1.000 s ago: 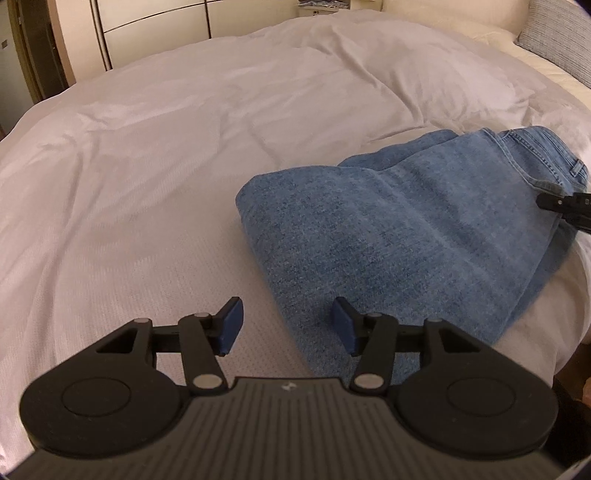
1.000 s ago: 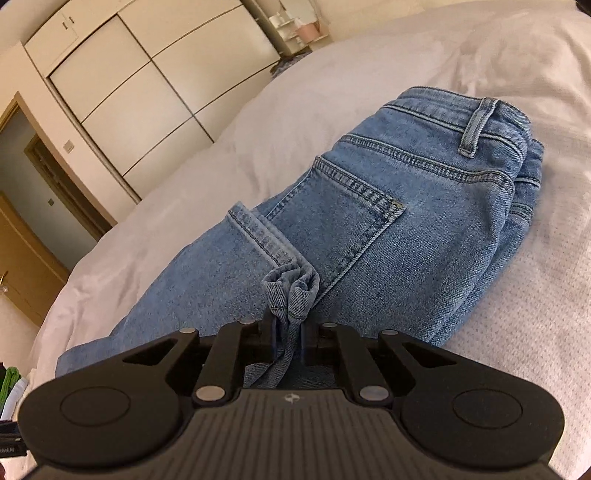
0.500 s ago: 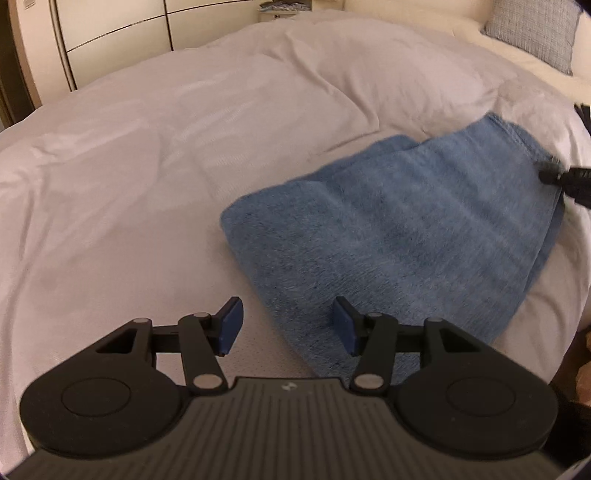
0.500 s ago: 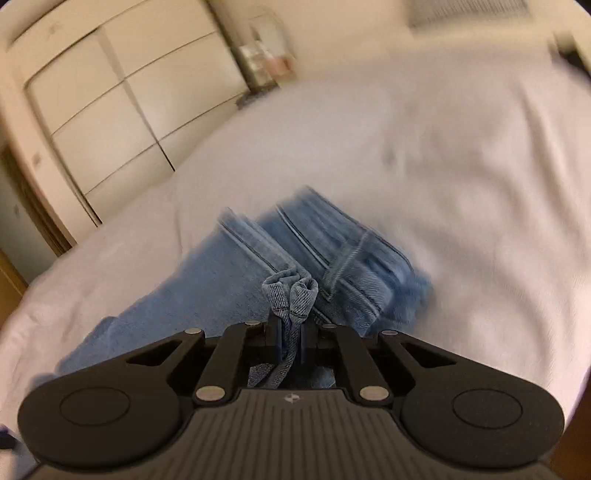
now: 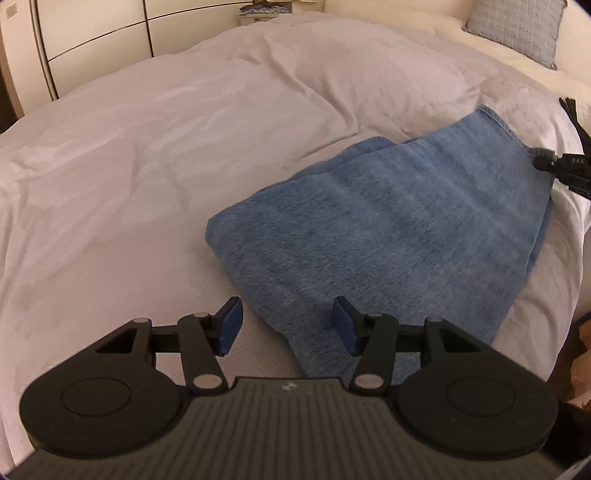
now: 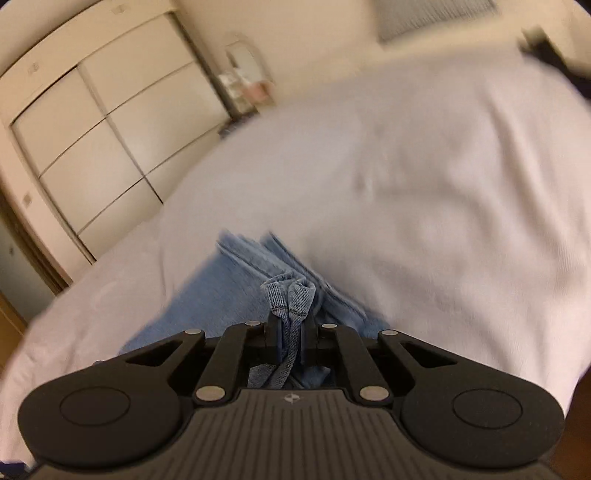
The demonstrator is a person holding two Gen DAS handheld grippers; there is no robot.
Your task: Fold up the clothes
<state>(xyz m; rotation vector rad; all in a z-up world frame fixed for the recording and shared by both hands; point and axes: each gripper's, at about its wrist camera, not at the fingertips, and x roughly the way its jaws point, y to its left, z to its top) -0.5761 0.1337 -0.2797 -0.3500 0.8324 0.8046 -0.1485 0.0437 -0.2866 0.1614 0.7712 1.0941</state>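
The jeans [image 5: 388, 236] lie folded on the bed [image 5: 184, 147], toward its near right side in the left wrist view, their blank denim face up and a rounded fold edge at about 9 o'clock of the bundle. The far corner, at about 2 o'clock, is drawn out to a point where the right tool [image 5: 546, 162] has hold of it.

In the right wrist view the right tool [image 6: 291, 339] is pressed together on a bunched hem of the jeans [image 6: 284, 295], the stitched edge standing up between the pads. The grip sits on the doubled edge, probably so that all layers travel together as the cloth is carried over. The frame is blurred, which suits a hand in motion, and most of the garment is hidden under the tool body.

The left tool [image 5: 288, 325] is spread with nothing between its blue pads [image 5: 231, 325]. It hangs over the near end of the jeans at about 6 o'clock of the bundle, one pad over the bare bed and the other over denim. Whether it touches the cloth cannot be told. Held there, it seems ready to pin or take the near edge so the bundle does not slide while the other end is pulled.

The fold looks well along: the legs are already doubled and one more turn or a smoothing appears to remain. A wardrobe [image 5: 92, 33] and a pillow [image 5: 517, 26] lie beyond the bed, well apart from the work.
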